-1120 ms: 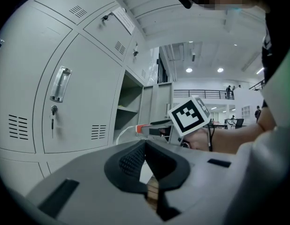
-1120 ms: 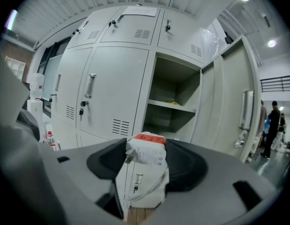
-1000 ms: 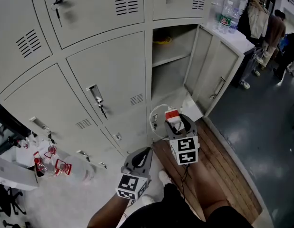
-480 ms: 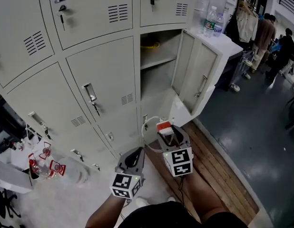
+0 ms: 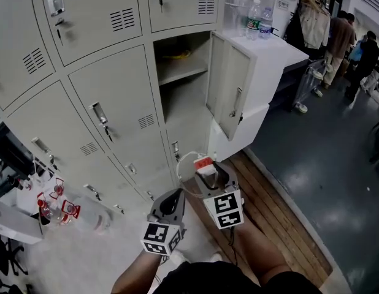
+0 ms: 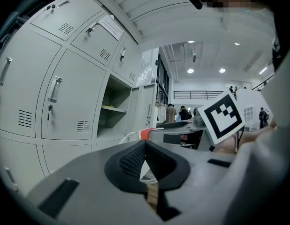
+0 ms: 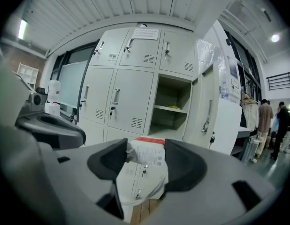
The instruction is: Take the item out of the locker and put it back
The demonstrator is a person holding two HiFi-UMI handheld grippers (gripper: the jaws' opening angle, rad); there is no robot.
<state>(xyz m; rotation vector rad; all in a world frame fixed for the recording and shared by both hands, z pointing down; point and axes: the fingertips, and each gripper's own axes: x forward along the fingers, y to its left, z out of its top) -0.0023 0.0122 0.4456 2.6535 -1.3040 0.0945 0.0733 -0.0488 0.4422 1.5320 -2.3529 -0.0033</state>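
My right gripper (image 5: pixel 205 173) is shut on a white packet with a red top (image 5: pixel 202 163), and a white cord loop (image 5: pixel 182 164) hangs from the packet. In the right gripper view the packet (image 7: pixel 146 165) sits between both pads of the right gripper (image 7: pixel 145 159), facing the open locker compartment (image 7: pixel 170 108). In the head view that open compartment (image 5: pixel 180 78) is up ahead with its door (image 5: pixel 229 87) swung right and something yellow (image 5: pixel 177 55) on its upper shelf. My left gripper (image 5: pixel 175 197) hangs lower left, shut and empty, with its jaws together in the left gripper view (image 6: pixel 145 144).
Closed locker doors with keys (image 5: pixel 102 118) fill the wall to the left. A white cabinet (image 5: pixel 272 48) with water bottles (image 5: pixel 255 18) stands behind the open door. People (image 5: pixel 343 38) stand at the far right. Wooden boards (image 5: pixel 281 216) lie underfoot. Red-labelled bottles (image 5: pixel 54 204) lie lower left.
The head view has swung, so the lockers slid left and more of the open door shows. Both grippers sit slightly further left, and the right one still holds the packet.
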